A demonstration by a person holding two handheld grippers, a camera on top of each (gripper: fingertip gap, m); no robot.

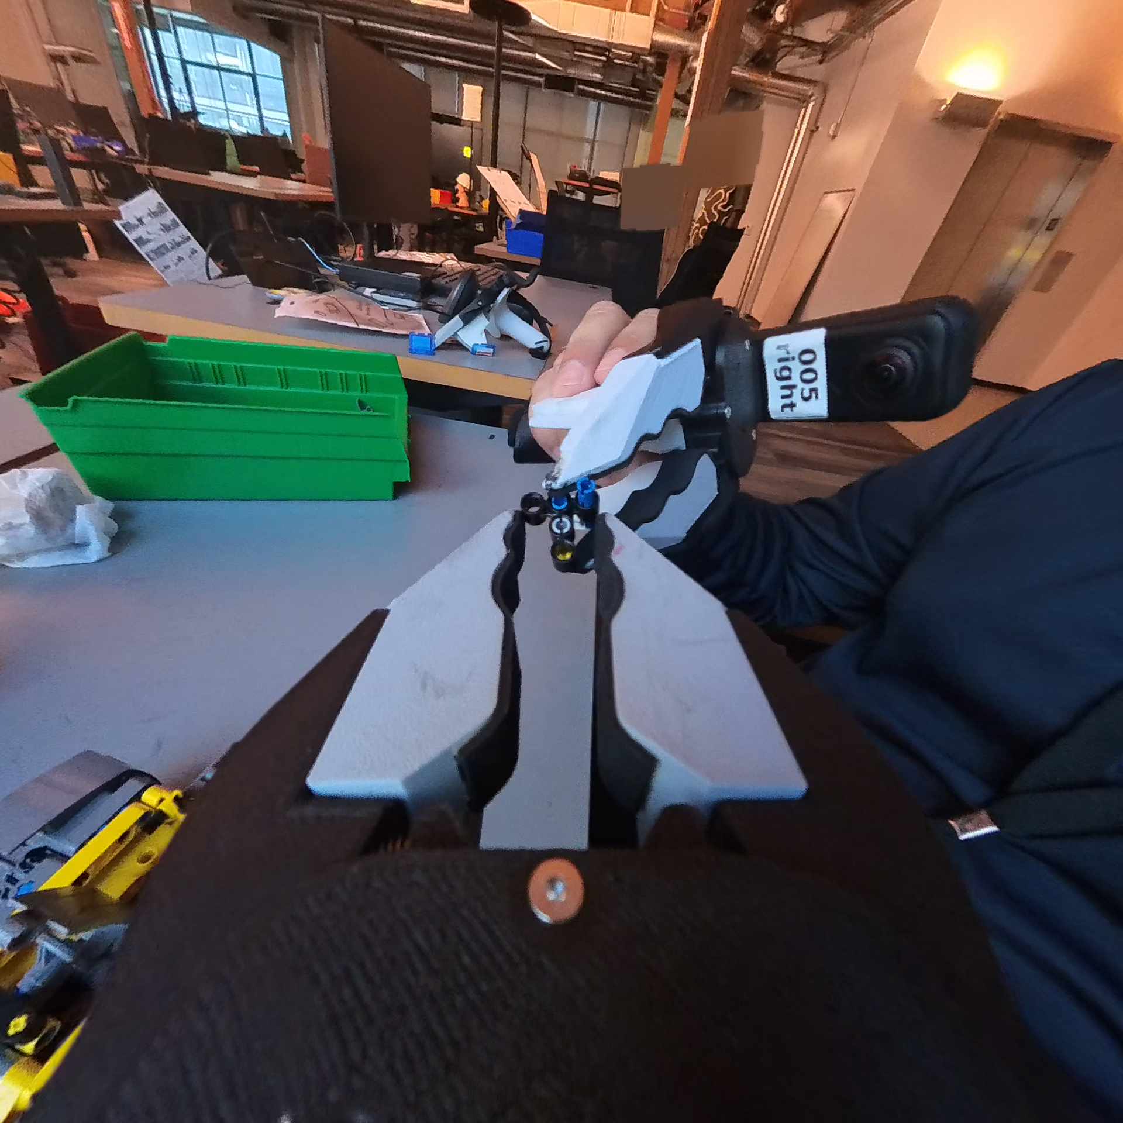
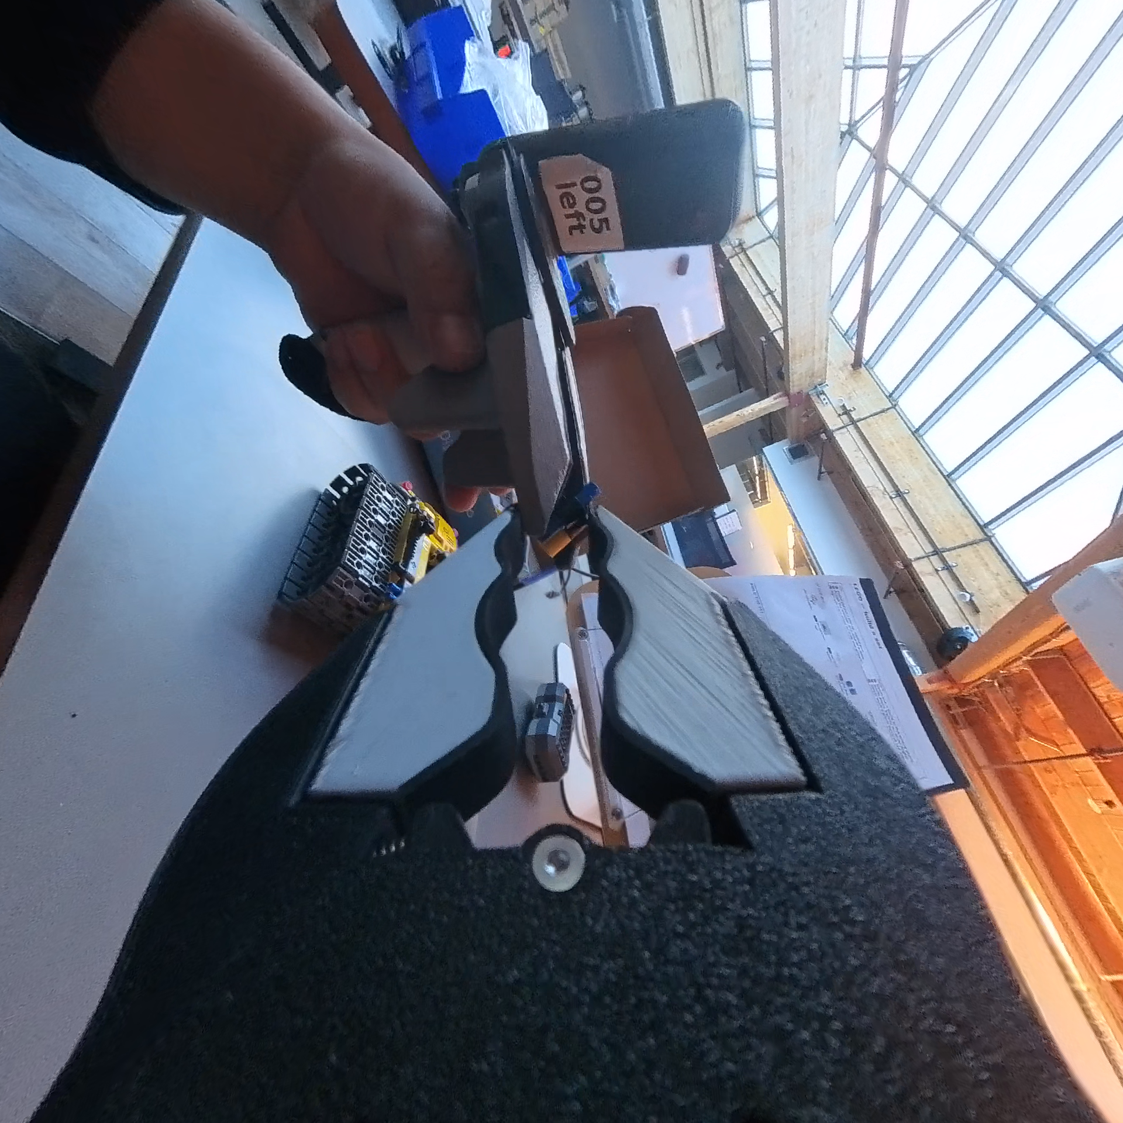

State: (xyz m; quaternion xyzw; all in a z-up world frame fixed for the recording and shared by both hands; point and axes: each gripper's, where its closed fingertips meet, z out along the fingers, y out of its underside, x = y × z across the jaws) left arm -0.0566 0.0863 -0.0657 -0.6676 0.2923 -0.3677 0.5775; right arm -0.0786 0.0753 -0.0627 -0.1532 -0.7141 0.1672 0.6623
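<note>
Two grippers meet over one small black piece with blue pins

The left gripper (image 1: 559, 521) has its fingers clamped on the black piece (image 1: 564, 547), above the bench (image 1: 182, 607). The right gripper (image 2: 554, 525) tips touch the piece's blue pins (image 1: 584, 491) from above; whether they grip cannot be told. Left of the piece stands a green bin (image 1: 243, 425); below it lies a yellow tracked model (image 2: 364, 559).

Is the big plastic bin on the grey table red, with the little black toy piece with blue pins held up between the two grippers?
Not quite. The bin on the grey table is green, not red, as the left wrist view shows. The rest holds: the little black piece with blue pins sits between the left gripper and the right gripper.
</note>
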